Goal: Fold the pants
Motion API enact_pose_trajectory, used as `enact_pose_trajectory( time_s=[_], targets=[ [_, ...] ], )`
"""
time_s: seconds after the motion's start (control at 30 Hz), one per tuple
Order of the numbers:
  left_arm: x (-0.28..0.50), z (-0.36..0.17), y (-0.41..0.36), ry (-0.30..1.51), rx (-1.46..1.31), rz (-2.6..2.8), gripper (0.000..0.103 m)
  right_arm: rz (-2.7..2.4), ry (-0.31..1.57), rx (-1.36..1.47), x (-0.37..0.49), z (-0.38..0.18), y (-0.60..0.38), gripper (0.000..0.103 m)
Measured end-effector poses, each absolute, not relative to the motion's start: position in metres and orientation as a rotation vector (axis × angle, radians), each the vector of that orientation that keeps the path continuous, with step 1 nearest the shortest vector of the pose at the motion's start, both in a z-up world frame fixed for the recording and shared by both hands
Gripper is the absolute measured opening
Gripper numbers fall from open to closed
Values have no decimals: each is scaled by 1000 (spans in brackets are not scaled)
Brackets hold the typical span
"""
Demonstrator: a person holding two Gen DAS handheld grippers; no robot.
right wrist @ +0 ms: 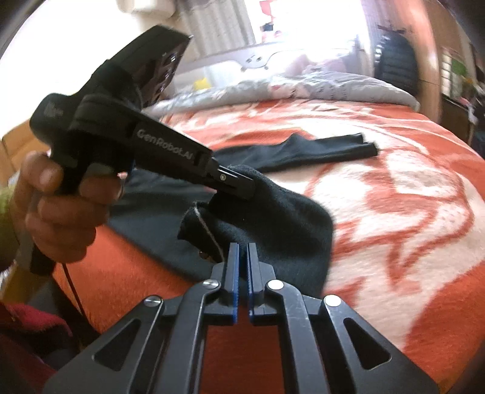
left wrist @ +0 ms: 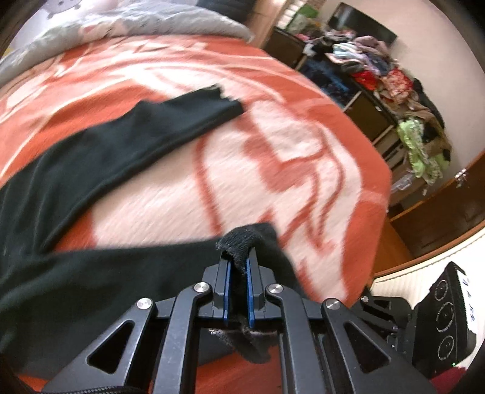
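Black pants (left wrist: 100, 151) lie spread on an orange and white blanket (left wrist: 272, 145) on a bed. One leg stretches away to its cuff (left wrist: 224, 103). My left gripper (left wrist: 238, 260) is shut on the hem of the near leg, and black cloth sticks out above and below its blue pads. In the right wrist view the left gripper (right wrist: 242, 185) holds that hem lifted off the bed. My right gripper (right wrist: 242, 247) is shut on the edge of the same leg end (right wrist: 272, 218), just below the left one. The far leg (right wrist: 303, 151) lies flat behind.
A grey duvet (left wrist: 145, 21) is bunched at the head of the bed. Shelves piled with clothes (left wrist: 394, 85) stand along the wall to the right. A wooden door (left wrist: 448, 206) and a white radiator (left wrist: 424, 272) are beyond the bed's edge.
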State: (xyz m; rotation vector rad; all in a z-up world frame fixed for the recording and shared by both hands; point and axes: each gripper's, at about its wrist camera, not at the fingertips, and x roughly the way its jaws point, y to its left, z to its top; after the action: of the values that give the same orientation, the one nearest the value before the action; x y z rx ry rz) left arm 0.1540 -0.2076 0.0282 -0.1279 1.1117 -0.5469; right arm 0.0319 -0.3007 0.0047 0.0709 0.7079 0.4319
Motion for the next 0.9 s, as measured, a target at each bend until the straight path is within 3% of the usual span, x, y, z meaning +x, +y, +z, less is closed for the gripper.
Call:
enact_pose_trajectory(
  time_s=[0.23,0.3,0.57,0.77,0.9],
  targets=[
    [183,39,-288,1105,-57,-647,7,228,682,240,38,12,-380,5],
    [190,30,-312,1134,-48,-665,9,122,708,286,39,4,-405,0],
    [202,6,-358,1191,-3,-712,28,-116,816,376,35,-15,-465,1],
    [215,10,-329,1199,-43,-695,58,-78,805,335,47,-6,-449,2],
    [225,23,-301,1162,-50,-670,61,-56,780,305,61,7,-436,2]
  ],
)
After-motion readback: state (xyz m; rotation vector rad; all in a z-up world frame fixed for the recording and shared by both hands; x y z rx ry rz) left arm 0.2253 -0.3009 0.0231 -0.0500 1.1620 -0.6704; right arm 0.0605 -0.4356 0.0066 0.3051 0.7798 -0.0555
